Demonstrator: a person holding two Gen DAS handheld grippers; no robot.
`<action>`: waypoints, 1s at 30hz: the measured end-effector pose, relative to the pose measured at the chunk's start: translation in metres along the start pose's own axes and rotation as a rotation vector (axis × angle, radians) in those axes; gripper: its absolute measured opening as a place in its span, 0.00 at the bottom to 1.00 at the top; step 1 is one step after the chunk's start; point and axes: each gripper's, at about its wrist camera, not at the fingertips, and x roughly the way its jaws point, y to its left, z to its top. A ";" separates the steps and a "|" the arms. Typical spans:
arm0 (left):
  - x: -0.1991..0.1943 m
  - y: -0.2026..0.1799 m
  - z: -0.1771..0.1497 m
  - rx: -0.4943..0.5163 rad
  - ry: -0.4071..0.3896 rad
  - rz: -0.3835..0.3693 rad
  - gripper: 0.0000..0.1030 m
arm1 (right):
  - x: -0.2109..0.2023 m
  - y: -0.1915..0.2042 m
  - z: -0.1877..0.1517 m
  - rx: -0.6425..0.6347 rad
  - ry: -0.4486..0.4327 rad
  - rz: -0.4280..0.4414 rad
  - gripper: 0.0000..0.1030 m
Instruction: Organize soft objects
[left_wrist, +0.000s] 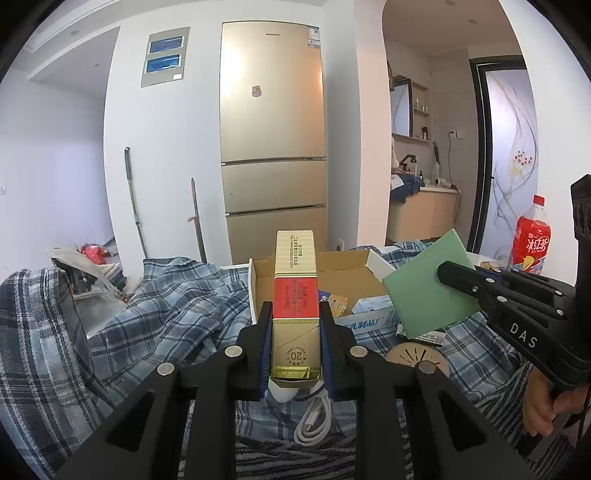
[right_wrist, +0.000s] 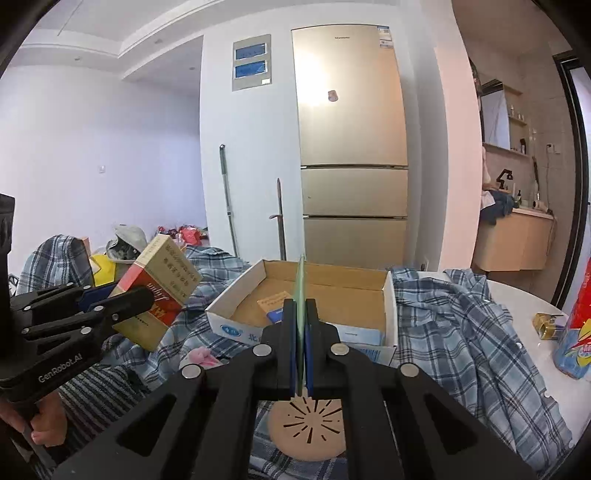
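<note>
One open cardboard box (right_wrist: 325, 291), shallow, white outside and brown inside, sits just beyond both sets of jaws. Inside: one blue-and-tan packet (right_wrist: 275, 304) and some white-and-blue packs (left_wrist: 371, 306), count unclear.

Left gripper (left_wrist: 295, 332): jaws closed tight on one long gold-and-red carton (left_wrist: 295, 291), rigid and rectangular, held lengthwise and raised above the cloth.

Right gripper (right_wrist: 301, 332): jaws pressed nearly together on one thin green card (left_wrist: 424, 288), flat and square, seen edge-on between the pads.

Below the right jaws lies one round tan disc (right_wrist: 306, 428) with radiating slits. Soft blue plaid cloth (right_wrist: 461, 325), rumpled, surrounds the box. One coiled white cable (left_wrist: 314, 421) lies under the left jaws.
</note>
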 end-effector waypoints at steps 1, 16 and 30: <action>0.000 0.000 0.000 0.000 -0.002 0.002 0.23 | -0.001 0.000 0.000 0.000 -0.004 -0.002 0.03; -0.029 -0.018 0.037 0.033 -0.127 0.068 0.23 | -0.035 -0.002 0.042 -0.025 -0.179 -0.090 0.03; -0.022 -0.042 0.149 0.053 -0.252 0.032 0.23 | -0.021 -0.019 0.143 0.055 -0.306 -0.183 0.03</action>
